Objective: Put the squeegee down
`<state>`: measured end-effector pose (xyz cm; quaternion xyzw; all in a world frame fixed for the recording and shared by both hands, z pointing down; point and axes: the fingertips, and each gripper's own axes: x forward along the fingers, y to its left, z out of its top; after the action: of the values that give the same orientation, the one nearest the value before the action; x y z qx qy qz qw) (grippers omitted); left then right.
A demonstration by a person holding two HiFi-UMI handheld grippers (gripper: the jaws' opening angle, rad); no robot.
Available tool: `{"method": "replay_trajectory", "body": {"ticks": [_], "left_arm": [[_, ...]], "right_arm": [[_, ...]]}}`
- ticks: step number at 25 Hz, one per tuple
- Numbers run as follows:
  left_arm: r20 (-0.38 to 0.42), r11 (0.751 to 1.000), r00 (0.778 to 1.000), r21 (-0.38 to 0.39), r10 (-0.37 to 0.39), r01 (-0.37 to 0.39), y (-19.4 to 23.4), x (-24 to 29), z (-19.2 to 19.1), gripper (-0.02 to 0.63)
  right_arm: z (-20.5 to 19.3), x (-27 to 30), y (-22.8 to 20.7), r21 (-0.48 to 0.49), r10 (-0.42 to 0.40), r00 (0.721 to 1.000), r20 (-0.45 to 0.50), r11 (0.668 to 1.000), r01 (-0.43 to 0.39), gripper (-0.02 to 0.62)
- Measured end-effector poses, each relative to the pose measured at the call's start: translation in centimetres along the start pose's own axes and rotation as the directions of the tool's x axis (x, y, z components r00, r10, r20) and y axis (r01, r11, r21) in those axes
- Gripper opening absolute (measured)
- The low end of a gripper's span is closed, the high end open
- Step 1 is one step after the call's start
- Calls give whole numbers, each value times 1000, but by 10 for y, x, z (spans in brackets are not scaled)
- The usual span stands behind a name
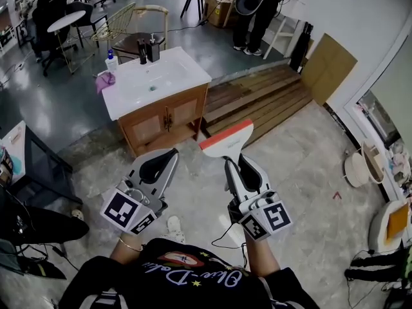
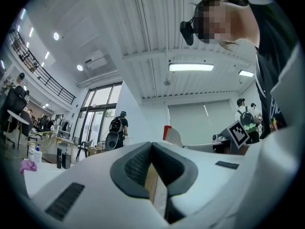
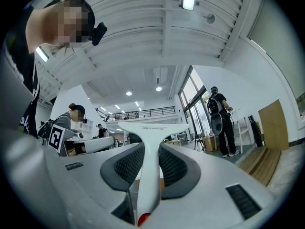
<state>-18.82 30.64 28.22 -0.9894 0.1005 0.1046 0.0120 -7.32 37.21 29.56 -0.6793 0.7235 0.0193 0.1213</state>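
The squeegee [image 1: 226,140] has a white handle and a wide white head with an orange-red edge. My right gripper [image 1: 233,162] is shut on its handle and holds it up in the air, head pointing away from me. In the right gripper view the squeegee [image 3: 148,142] stands between the dark pads [image 3: 125,167] of the right gripper [image 3: 145,151]. My left gripper [image 1: 168,154] floats beside it to the left, shut with nothing in it. In the left gripper view the left gripper [image 2: 151,148] has its pads pressed together, and the squeegee [image 2: 172,136] shows beyond to the right.
Ahead stands a wooden vanity [image 1: 168,118] with a white basin top [image 1: 180,69], a black tap [image 1: 143,50], a bottle [image 1: 111,60] and a pink cloth [image 1: 105,81]. A plank platform [image 1: 264,98] lies to its right. A person [image 1: 257,11] stands farther back.
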Motion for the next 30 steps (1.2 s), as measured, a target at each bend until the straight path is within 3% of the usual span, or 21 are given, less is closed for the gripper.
{"method": "replay_trajectory", "body": {"ticks": [30], "left_arm": [[-11, 999, 1000, -34, 4, -5, 83, 38, -19, -4]], "right_arm": [[-18, 82, -35, 17, -21, 999, -41, 1000, 22, 101]]}}
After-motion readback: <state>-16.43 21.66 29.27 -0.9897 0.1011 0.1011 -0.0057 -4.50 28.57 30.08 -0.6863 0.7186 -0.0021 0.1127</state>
